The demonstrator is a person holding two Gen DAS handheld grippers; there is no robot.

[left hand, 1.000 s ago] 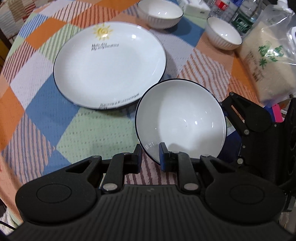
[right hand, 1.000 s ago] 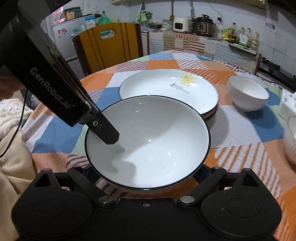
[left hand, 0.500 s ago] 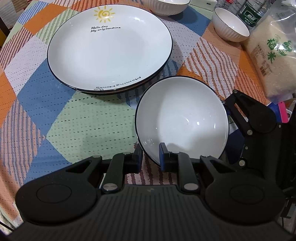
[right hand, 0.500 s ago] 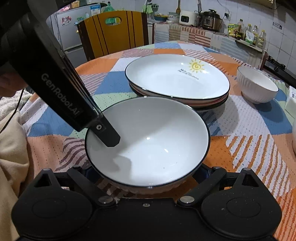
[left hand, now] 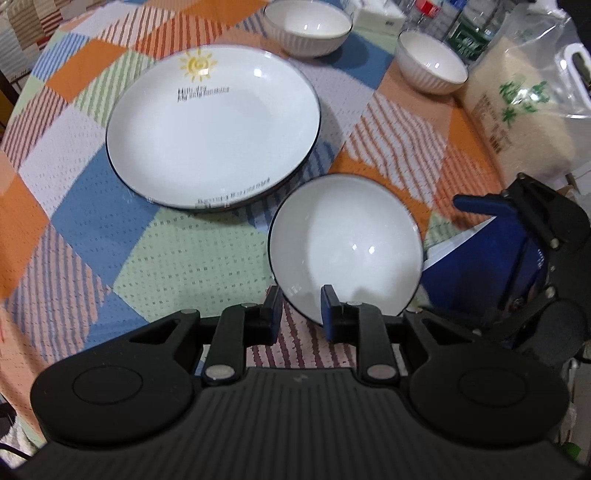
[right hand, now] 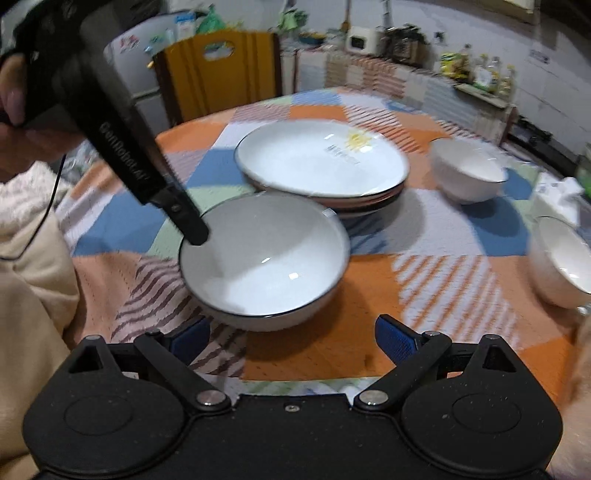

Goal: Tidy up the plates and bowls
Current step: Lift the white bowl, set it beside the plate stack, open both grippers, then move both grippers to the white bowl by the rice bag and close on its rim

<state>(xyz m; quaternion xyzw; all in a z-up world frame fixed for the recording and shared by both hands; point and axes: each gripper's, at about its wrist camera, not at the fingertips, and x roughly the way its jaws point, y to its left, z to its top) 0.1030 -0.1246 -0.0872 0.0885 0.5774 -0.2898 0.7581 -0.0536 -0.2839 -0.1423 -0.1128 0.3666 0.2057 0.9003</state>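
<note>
The left tool (left hand: 297,308) grips the near rim of the dark-rimmed white bowl (left hand: 345,243), one finger inside and one outside. The bowl sits at the near right of the patchwork-clothed surface (left hand: 122,221), just beside the sun-printed plate (left hand: 212,127), which tops a stack of plates (right hand: 364,201). The right tool (right hand: 291,341) stands wide, its blue pads apart from the bowl and clear of its near wall. Two ribbed white bowls (left hand: 308,27) (left hand: 432,66) stand at the far side, near a bag of rice (left hand: 517,114).
</note>
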